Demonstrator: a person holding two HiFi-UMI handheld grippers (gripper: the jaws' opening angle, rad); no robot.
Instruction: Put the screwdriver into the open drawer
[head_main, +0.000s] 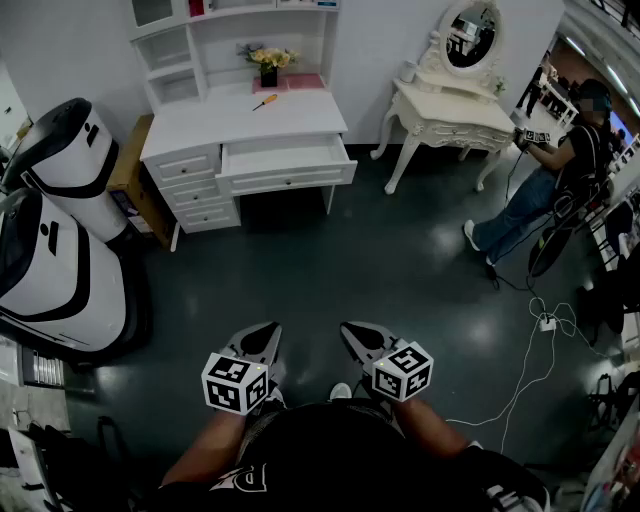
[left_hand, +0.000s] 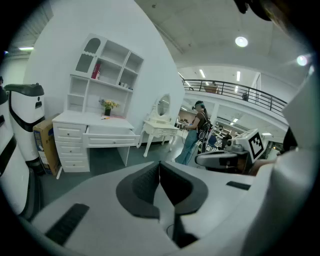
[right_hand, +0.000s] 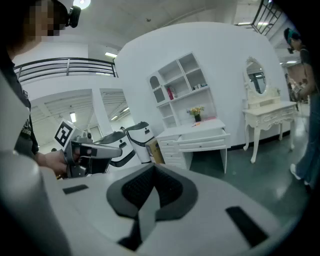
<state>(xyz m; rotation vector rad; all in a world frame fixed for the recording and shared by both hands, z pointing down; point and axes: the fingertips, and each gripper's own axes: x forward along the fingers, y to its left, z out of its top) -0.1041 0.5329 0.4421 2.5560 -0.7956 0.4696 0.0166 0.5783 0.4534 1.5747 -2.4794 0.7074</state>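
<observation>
Screwdriver: the orange-handled screwdriver (head_main: 265, 101) lies on the white surface (head_main: 300, 118) in the upper middle of the head view, just below the flower pot (head_main: 268, 62).
Drawer: the open drawer (head_main: 285, 158) juts out below that surface's front edge (the screwdriver is on top, not in it).
Left tongs: the left tongs (head_main: 262, 338) are pressed together, pad against pad, low in the frame, well apart from the surface.
Right tongs: the right tongs (head_main: 356, 336) are pressed together likewise, just beside the left.
Bystander: a person (head_main: 545, 190) stands at the right edge, near the dressing table (head_main: 455, 108).
</observation>
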